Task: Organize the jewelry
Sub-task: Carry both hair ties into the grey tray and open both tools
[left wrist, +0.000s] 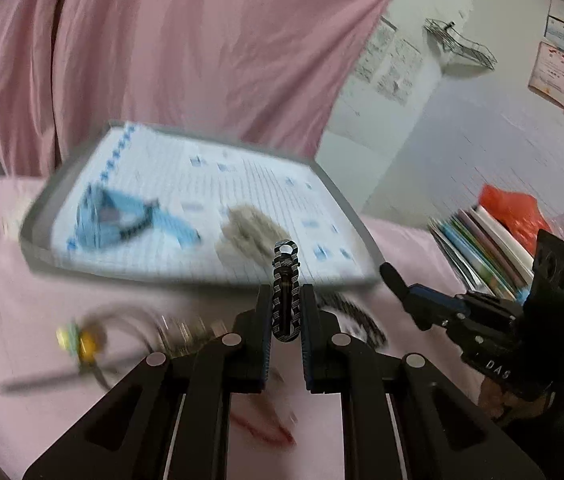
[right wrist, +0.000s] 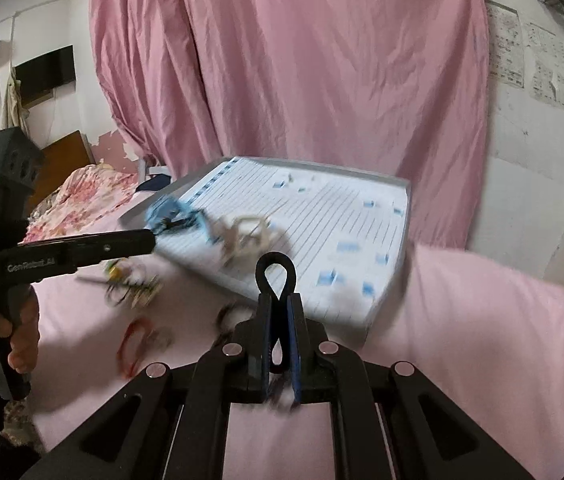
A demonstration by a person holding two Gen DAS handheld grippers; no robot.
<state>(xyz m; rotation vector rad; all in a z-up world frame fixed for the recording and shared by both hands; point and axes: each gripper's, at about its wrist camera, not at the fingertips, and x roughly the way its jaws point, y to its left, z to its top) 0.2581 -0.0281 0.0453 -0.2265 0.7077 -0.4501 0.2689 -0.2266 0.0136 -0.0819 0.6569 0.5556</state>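
In the left wrist view my left gripper [left wrist: 286,292] is shut on a black-and-white braided band [left wrist: 285,264], held upright just in front of a grey tray [left wrist: 338,196] lined with ruled paper. A blue piece [left wrist: 121,216] and a beige piece [left wrist: 245,232] lie blurred in the tray. In the right wrist view my right gripper [right wrist: 279,300] is shut on a black loop [right wrist: 275,256], which stands up between the fingers near the tray's front edge [right wrist: 406,216]. The left gripper [right wrist: 149,238] shows side-on at the left, with a hand [right wrist: 1,320] on its grip.
Loose pieces lie on the pink cloth before the tray: a yellow-beaded one [left wrist: 81,340], a red band [right wrist: 133,344], and a dark patterned band [left wrist: 354,316]. Books [left wrist: 482,248] and a red bag [left wrist: 514,212] sit at the right. A pink curtain hangs behind.
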